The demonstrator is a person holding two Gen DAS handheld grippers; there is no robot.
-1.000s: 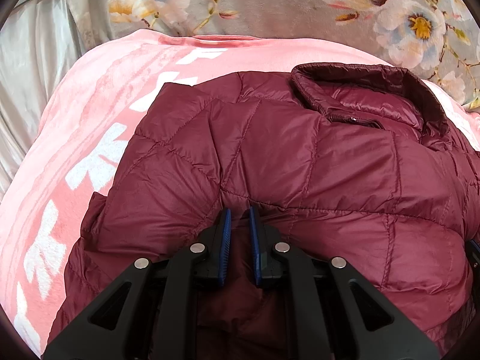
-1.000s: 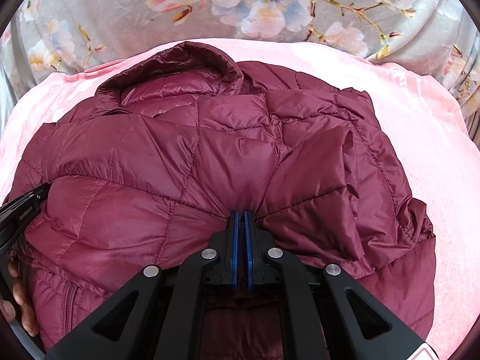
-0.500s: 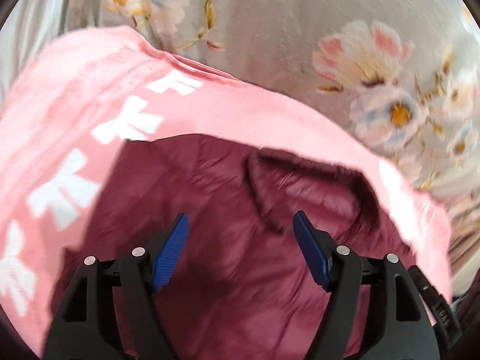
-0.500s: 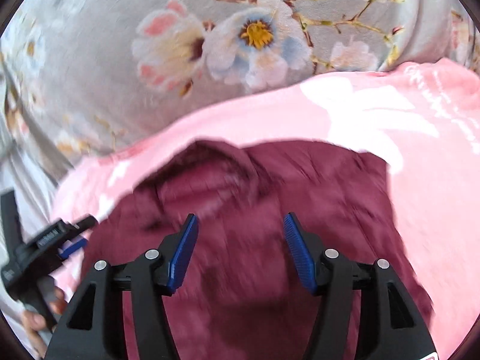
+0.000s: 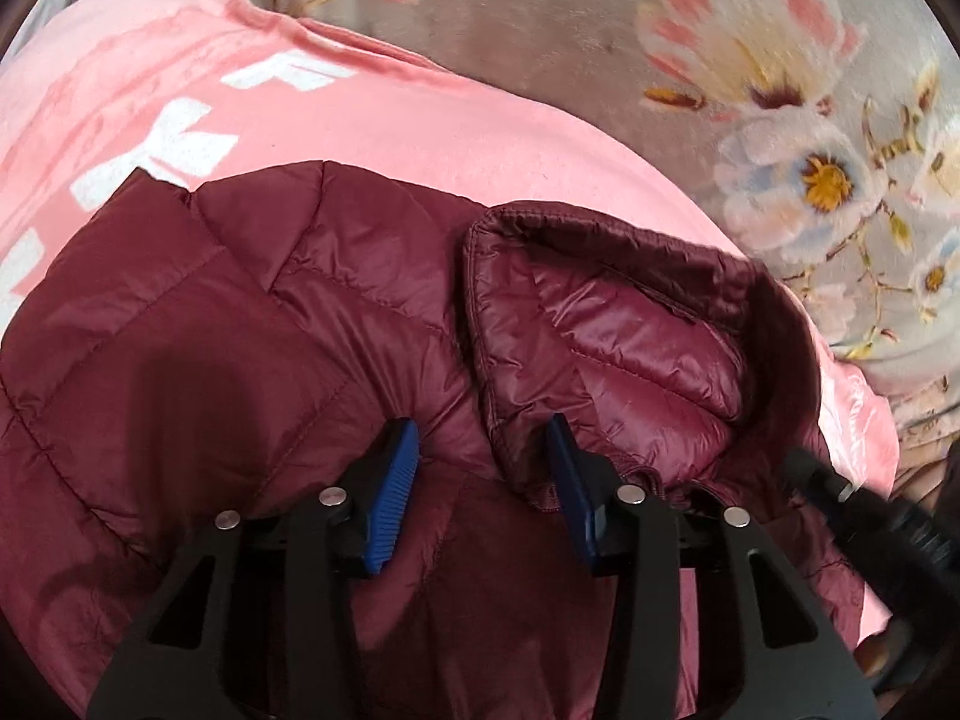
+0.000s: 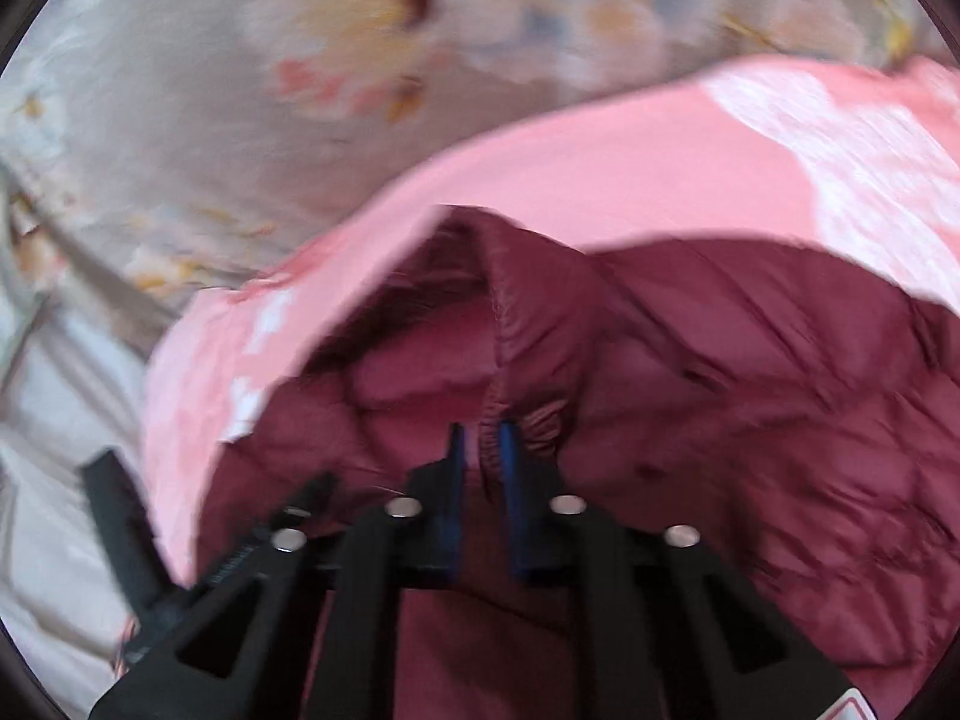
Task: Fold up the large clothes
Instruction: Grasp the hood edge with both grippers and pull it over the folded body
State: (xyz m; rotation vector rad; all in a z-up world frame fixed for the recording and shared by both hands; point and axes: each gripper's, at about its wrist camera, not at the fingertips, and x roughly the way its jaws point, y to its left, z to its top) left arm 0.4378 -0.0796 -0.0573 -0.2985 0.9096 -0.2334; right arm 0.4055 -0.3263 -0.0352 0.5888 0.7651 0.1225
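- Both grippers have shifted up the maroon puffer jacket (image 5: 252, 360) since a second ago, from the lower quilted body to its collar (image 5: 606, 324); they let go on the way and their jaws have just been closing again.
- That jacket lies spread on a pink blanket (image 5: 372, 114) with white lettering, collar end farthest from the cameras and standing up in a loose ring.
- At the near edge of the collar, the right gripper (image 6: 480, 450) has its blue pads nipped onto the gathered collar seam, with a thin fold of fabric between them; this view is blurred.
- To its side, the left gripper (image 5: 483, 468) stands part-way apart, the jacket's shoulder and the collar's base lying in the gap, its pads not pressing on the cloth.
- Beyond the blanket is a grey bedspread (image 5: 540, 6) printed with pink and white flowers.
- Each gripper shows as a black shape at the edge of the other's view.
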